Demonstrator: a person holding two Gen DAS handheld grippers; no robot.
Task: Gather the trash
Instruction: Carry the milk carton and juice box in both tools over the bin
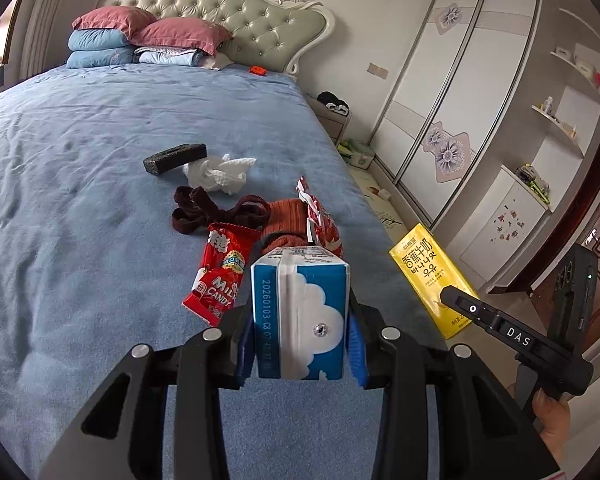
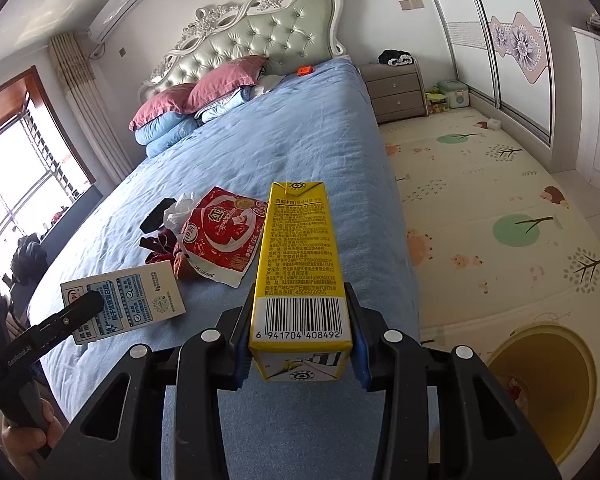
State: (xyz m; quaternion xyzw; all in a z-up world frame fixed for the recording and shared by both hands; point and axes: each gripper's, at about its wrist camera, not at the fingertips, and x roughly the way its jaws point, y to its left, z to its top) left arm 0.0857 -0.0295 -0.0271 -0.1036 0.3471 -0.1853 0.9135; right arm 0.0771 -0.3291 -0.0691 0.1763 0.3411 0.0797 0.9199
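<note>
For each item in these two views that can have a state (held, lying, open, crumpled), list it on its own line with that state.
left gripper: shut on blue milk carton
right gripper: shut on yellow milk carton
candy wrapper: lying on the bed
red snack bag: torn open, lying flat
tissue: crumpled
dark strap: loosely tangled
yellow bin: open, on the floor
wardrobe doors: closed

Bed (image 1: 100, 152) with blue cover fills left and centre of the left wrist view. Tufted headboard (image 1: 236, 20) at upper centre. Pink pillows (image 1: 180, 34) on folded blue quilts (image 1: 96, 46), upper left. Sliding wardrobe (image 1: 460, 92) at right. Right wrist view: air conditioner (image 2: 118, 8) upper left, nightstand (image 2: 396, 88) upper right, patterned play mat (image 2: 500, 220) at right.
</note>
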